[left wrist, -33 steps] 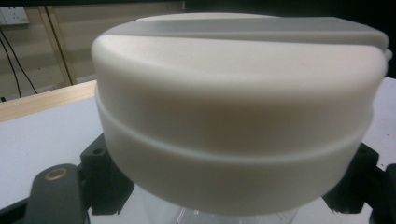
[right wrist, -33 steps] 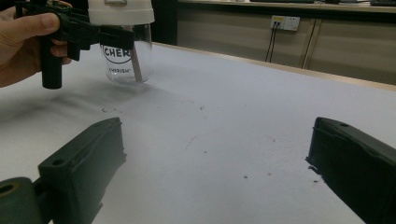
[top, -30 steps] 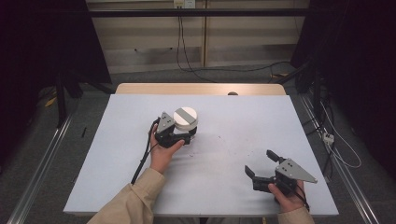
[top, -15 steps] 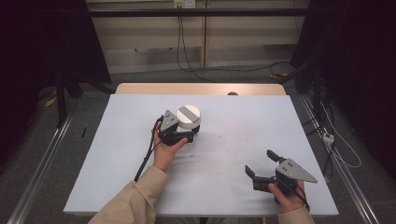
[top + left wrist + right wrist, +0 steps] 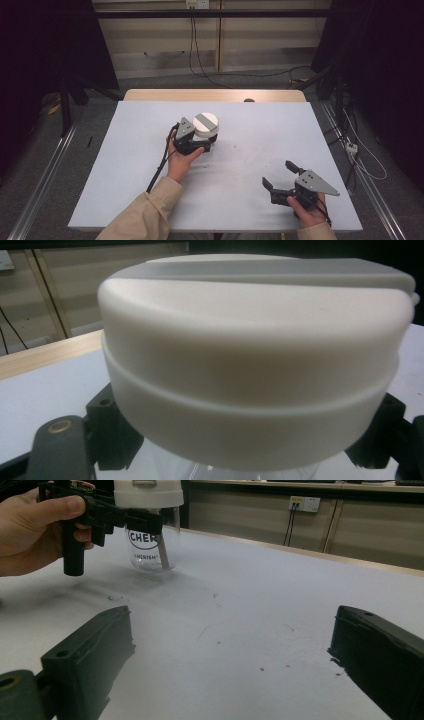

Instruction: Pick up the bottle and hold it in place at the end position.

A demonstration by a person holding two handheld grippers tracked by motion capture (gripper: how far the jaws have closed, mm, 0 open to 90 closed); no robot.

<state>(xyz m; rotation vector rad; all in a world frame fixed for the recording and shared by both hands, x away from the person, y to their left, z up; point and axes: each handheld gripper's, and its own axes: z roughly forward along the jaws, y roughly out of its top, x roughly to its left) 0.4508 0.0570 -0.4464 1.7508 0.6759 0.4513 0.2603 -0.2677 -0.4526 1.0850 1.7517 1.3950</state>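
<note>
A clear jar [image 5: 152,550] with printed lettering and a white lid [image 5: 205,124] crossed by a grey bar is near the middle of the white table [image 5: 280,125]. My left gripper [image 5: 204,143] is shut on the jar just under the lid, one black jaw on each side. In the left gripper view the lid [image 5: 255,365] looms close over the jaws. The jar's bottom is at or just above the tabletop; I cannot tell which. My right gripper [image 5: 278,174] rests low at the front right, open, nothing between its jaws [image 5: 230,645], pointing toward the jar.
A wooden strip [image 5: 215,95] borders the table's far edge. The left gripper's cable [image 5: 157,172] trails back along the sleeve. Small dark specks [image 5: 260,669] dot the tabletop between the two grippers. Metal rails and floor cables lie at both sides.
My left gripper and the jar have drifted slightly to the right. The right gripper has stayed where it was.
</note>
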